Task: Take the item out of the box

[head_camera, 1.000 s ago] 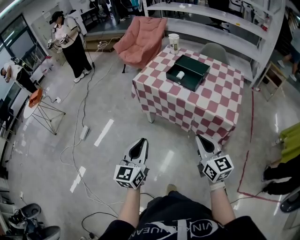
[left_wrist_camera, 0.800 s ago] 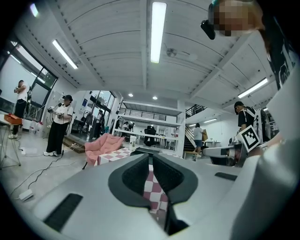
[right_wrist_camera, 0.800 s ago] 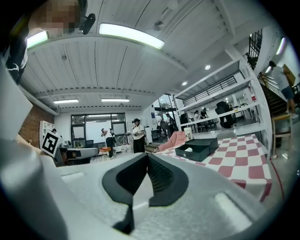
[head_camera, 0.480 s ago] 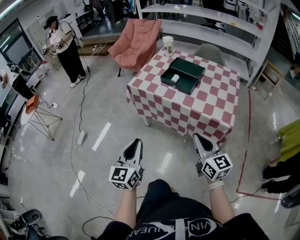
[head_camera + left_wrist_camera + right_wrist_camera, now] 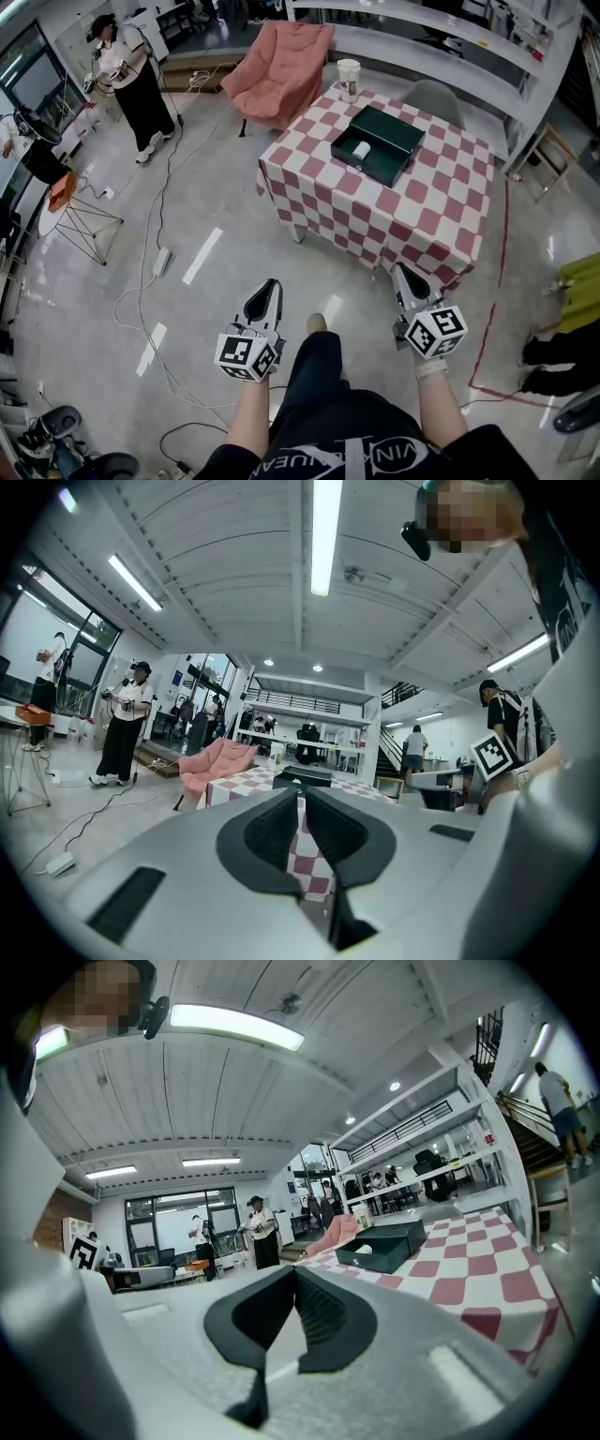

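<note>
A dark green open box (image 5: 377,143) sits on a table with a red-and-white checked cloth (image 5: 412,220), well ahead of me. A white roll-like item (image 5: 361,150) lies inside it. My left gripper (image 5: 268,285) and right gripper (image 5: 404,273) hang low over the floor, short of the table's near edge, both shut and empty. In the right gripper view the box (image 5: 382,1241) and the item (image 5: 364,1249) show beyond the closed right gripper (image 5: 294,1271). In the left gripper view the box (image 5: 302,777) shows just above the closed left gripper (image 5: 301,797).
A paper cup (image 5: 349,79) stands at the table's far corner. A pink armchair (image 5: 281,70) and a grey chair (image 5: 431,98) flank the table, with white shelves (image 5: 441,47) behind. Cables (image 5: 155,272) trail over the floor at left, where a person (image 5: 127,70) stands. Red tape (image 5: 487,328) marks the floor at right.
The person holding the grippers has stepped forward: a leg now shows between the arms. Both grippers stay shut and low, the left slightly lower in view.
</note>
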`<state>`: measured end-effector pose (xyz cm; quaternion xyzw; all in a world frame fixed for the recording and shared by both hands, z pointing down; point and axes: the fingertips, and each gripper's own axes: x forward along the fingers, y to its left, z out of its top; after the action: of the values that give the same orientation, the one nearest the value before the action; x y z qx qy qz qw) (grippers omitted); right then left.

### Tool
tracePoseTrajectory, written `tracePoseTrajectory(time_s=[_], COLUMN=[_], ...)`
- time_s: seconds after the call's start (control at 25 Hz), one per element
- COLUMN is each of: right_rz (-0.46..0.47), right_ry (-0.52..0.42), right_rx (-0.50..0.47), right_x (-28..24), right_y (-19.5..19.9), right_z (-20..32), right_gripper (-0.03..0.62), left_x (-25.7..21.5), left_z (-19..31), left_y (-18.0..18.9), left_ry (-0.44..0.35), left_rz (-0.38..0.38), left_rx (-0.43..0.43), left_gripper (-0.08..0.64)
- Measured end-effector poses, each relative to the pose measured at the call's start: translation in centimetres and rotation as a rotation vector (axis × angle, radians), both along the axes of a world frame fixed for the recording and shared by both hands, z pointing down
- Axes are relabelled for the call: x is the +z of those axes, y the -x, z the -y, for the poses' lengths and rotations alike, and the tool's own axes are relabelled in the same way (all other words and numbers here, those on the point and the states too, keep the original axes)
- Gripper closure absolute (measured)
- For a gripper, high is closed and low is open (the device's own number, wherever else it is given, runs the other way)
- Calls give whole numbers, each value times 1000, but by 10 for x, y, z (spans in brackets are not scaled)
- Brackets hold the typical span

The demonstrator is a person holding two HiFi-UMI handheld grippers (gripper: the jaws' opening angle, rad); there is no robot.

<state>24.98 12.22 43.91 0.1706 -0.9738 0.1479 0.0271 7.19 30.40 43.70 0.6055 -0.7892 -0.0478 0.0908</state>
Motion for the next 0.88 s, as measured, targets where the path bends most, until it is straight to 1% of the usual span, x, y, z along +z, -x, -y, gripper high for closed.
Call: tracePoseTrajectory(time_s=[0.12,0.24,0.4,0.56,0.88], right_rz=[2,-15,-16,-25,-44], right_ry=[4,-14,-23,-37,-16], right_rx=[-11,-37,-45,-54,-19], right_x=[2,2,-1,-4,2], right_y=[19,36,60,78,104], right_z=[10,21,40,57,92], right_gripper=[586,586,586,586,586], left_x=[4,3,-8,-9,-12], left_z=[12,33,67,96,146], left_y=[18,35,51,65,95], left_ry=[6,-10,-33,-40,-41], left_rz=[-9,-24,-2,-9,-9], left_rx=[-10,-12,36,63,119], left_gripper=[531,531,531,531,531])
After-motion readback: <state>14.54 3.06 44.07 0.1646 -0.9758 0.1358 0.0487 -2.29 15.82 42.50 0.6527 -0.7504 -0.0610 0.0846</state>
